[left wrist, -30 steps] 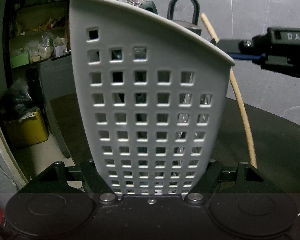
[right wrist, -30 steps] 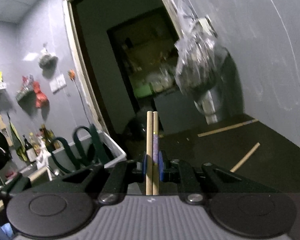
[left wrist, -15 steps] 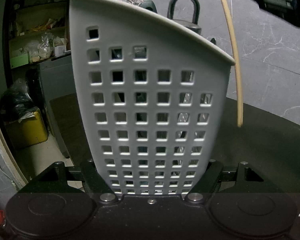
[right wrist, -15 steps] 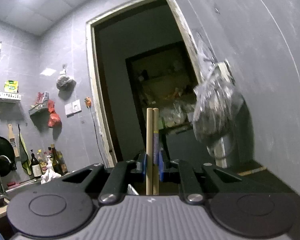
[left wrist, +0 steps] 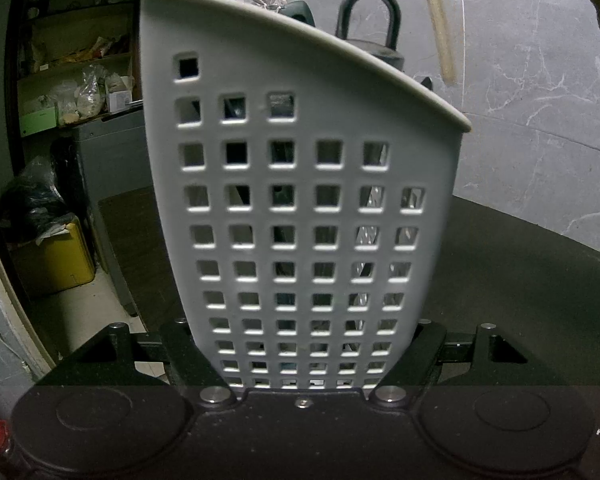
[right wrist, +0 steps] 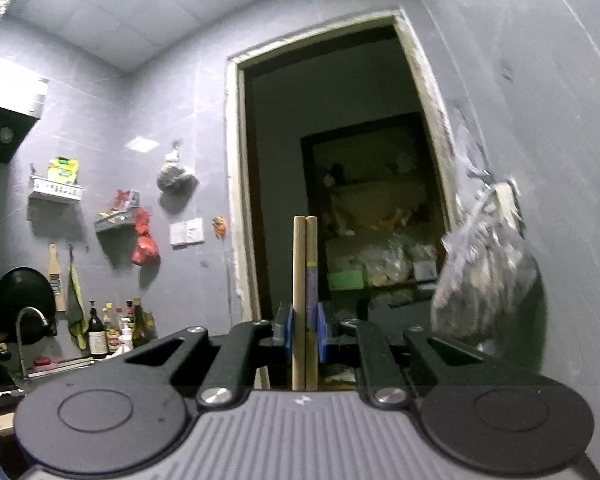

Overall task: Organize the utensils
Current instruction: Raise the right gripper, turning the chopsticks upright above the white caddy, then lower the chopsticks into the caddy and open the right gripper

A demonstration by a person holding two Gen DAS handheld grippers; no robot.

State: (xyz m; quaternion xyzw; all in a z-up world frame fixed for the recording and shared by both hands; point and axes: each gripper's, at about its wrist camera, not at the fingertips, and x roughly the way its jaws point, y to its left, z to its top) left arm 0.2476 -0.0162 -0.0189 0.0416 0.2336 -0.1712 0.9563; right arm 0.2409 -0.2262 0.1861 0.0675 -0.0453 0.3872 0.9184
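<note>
My right gripper is clamped on a pair of wooden chopsticks, blue pads pressed to either side; the sticks stand upright in my view, side by side and touching, their long axis running straight up from between the jaws with the squared ends topmost, set against a dark doorway. In my left wrist view the lower end of the same pair hangs in the air above and to the right of the caddy's low rim, slanted a little, tip downward, clear of everything. My left gripper is closed on the base of a white utensil caddy, the black fingers bearing on both its sides; the caddy stands upright on a dark tabletop, its perforated wall facing me and its rim sloping down to the right. What it holds I can barely make out: a dark looped handle and other dark tops stick out above the rim, and bits of metal glint through the square holes. The top of the chopsticks is cut off by the frame edge there, and the dark shape at the upper right corner I cannot identify. Behind are grey marbled wall tiles, a cluttered shelf through the door, and, on my right camera, bottles beside a tap.
</note>
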